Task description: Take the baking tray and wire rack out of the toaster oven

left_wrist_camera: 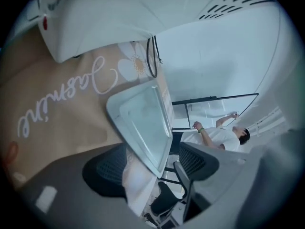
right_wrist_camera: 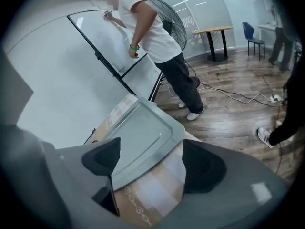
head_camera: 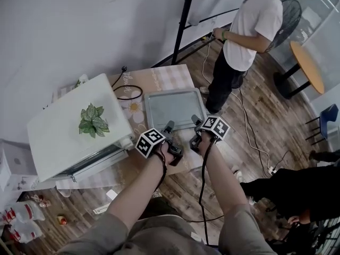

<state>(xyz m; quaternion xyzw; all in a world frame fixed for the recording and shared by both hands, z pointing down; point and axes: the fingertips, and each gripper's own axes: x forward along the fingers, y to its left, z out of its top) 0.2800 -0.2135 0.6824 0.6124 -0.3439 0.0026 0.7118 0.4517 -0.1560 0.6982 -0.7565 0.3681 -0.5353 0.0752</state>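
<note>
A grey baking tray [head_camera: 170,109] lies flat on the patterned tablecloth, right of the white toaster oven [head_camera: 74,126]. Both grippers hover at its near edge. My left gripper [head_camera: 169,126] is open, and the left gripper view shows a corner of the tray [left_wrist_camera: 143,120] reaching between the spread jaws of that gripper [left_wrist_camera: 152,163]. My right gripper [head_camera: 195,121] is open too. In the right gripper view the tray's near edge [right_wrist_camera: 138,137] sits between the wide jaws of that gripper [right_wrist_camera: 152,161]. I cannot see a wire rack in any view.
A small green plant [head_camera: 93,121] sits on the oven top, and a black cable [head_camera: 127,92] loops behind it. A person in a white shirt [head_camera: 249,31] stands past the table by a whiteboard stand. Bottles [head_camera: 18,217] are on the floor at lower left.
</note>
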